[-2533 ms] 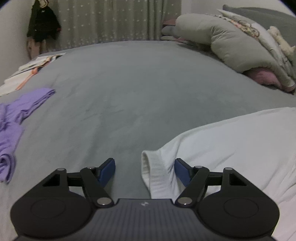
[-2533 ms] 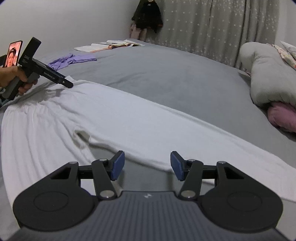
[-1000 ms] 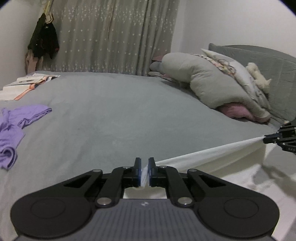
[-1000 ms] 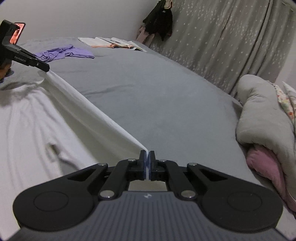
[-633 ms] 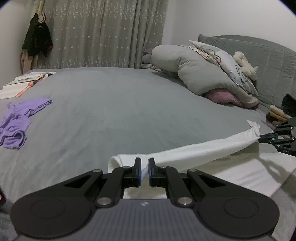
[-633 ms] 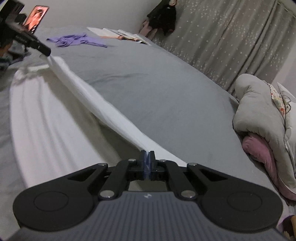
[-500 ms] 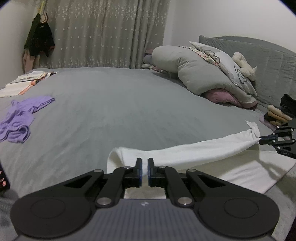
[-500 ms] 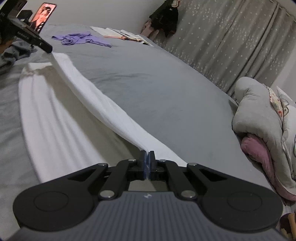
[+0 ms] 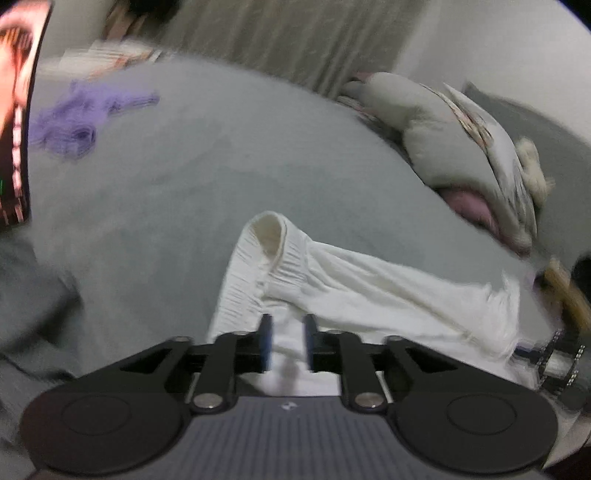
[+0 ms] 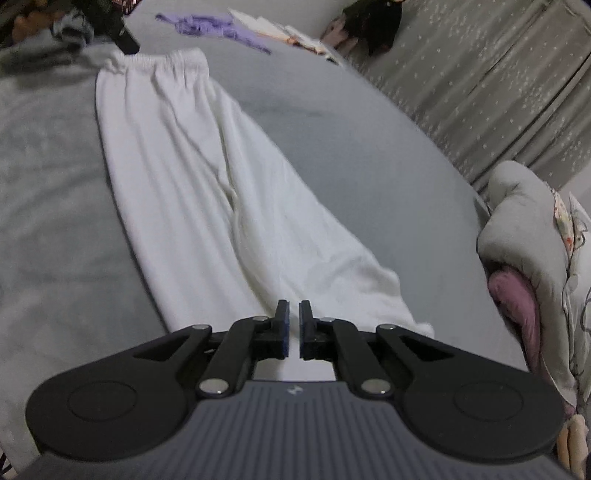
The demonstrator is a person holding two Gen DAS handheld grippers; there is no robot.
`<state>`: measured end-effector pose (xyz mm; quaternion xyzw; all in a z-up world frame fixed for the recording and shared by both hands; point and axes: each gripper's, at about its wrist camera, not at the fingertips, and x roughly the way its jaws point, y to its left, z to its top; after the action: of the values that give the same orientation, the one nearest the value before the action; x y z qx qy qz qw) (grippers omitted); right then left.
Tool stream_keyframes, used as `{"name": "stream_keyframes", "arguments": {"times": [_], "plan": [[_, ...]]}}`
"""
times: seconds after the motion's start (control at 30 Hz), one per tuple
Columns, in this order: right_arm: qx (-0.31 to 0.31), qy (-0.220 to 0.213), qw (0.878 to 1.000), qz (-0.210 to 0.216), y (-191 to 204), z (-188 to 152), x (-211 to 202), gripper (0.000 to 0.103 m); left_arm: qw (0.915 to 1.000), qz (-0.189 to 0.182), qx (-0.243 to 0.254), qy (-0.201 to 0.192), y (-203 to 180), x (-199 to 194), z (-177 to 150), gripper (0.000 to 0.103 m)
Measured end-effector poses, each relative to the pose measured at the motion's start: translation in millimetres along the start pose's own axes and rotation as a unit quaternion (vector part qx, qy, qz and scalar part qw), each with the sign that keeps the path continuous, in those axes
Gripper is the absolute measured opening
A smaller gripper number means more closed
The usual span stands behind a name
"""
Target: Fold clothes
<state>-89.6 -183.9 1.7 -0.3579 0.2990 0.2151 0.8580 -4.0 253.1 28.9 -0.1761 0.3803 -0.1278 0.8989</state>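
Released white trousers now folded lengthwise

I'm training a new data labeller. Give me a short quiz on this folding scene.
1. True or false: the pants lie balled up on the bed.
2. Which part of them is nearest the left tongs? A cuff; B waistband; C knee.
3. Fill in: the other garment on the bed is ____ in colour.
Key: 1 false, they are stretched out long; 2 B; 3 purple.
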Motion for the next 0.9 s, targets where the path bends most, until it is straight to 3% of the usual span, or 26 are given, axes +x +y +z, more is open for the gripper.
{"name": "stream_keyframes", "arguments": {"times": [0.1,0.17,0.27,0.33,0.4,0.47,0.53,0.7,0.9], "plan": [[0.076,-0.002,0.997,0.018,-18,0,-3,0.015,0.9992,-0.002,-0.04,-0.001,-9,5,8,0.043],[0.141,-0.003,0.989,0.035,-32,-1,-5,0.023,0.9987,0.026,-0.044,-0.008,-15,8,13,0.051],[0.254,0.003,0.964,0.078,-56,-9,-1,0.024,0.9963,0.049,-0.07,0.004,-16,19,18,0.052],[0.283,-0.004,0.955,0.094,-58,-9,-1,0.024,0.9933,0.039,-0.109,0.011,-14,27,20,0.05],[0.299,-0.013,0.949,0.103,-58,-8,-2,0.024,0.9921,0.049,-0.115,0.011,-17,29,26,0.048],[0.3,-0.03,0.947,0.111,-53,0,-3,0.024,0.9887,0.056,-0.139,0.012,-19,27,30,0.048],[0.279,-0.053,0.951,0.119,-41,19,-2,0.024,0.9839,0.039,-0.174,0.016,-19,26,31,0.048],[0.222,-0.081,0.963,0.129,-7,63,9,0.024,0.9784,0.044,-0.199,0.035,-20,40,28,0.048],[0.156,-0.102,0.973,0.135,31,108,33,0.024,0.9717,0.046,-0.23,0.028,-13,49,28,0.043]]}}
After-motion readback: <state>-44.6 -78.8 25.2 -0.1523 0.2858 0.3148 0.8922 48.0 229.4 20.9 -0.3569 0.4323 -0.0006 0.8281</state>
